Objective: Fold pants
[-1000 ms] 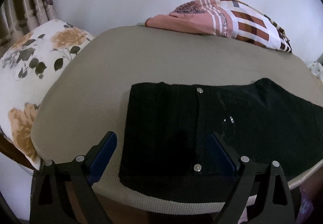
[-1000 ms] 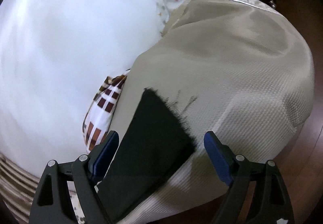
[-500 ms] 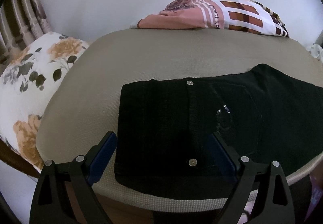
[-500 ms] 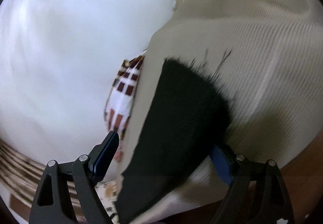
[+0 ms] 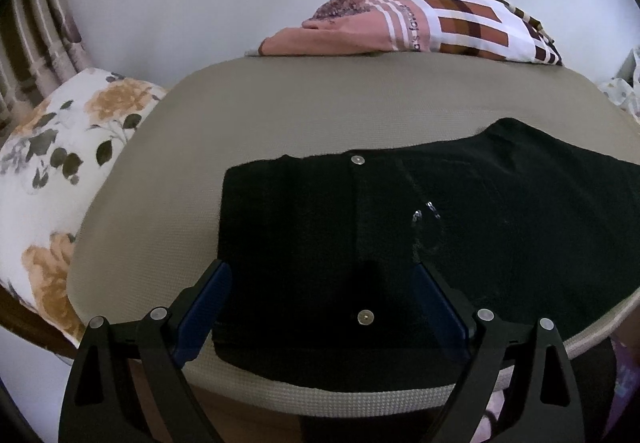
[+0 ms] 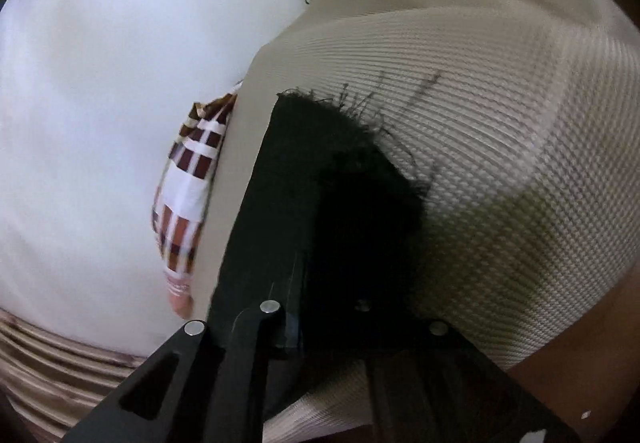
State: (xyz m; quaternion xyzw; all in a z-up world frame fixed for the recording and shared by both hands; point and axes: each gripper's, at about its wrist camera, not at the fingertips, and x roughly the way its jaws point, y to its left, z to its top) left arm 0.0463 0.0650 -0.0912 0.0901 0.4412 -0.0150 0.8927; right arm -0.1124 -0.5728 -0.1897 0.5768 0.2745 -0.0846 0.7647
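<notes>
Pinching the frayed hem of the black pants [image 6: 332,211] with the right hand-held gripper [image 6: 328,327], hovering the left hand-held gripper [image 5: 320,307] wide and empty over the waistband on the beige cushion [image 5: 280,115], needing a level, taut carry across.

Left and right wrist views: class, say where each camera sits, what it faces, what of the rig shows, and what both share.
Left wrist: on the left hand-held gripper, facing the waist end of the black pants on the beige cushion; both blue-padded fingers show, spread.
Right wrist: on the right hand-held gripper, low over the frayed hem; fingers closed on the cloth.
Shared: pants, cushion, plaid fabric.
</notes>
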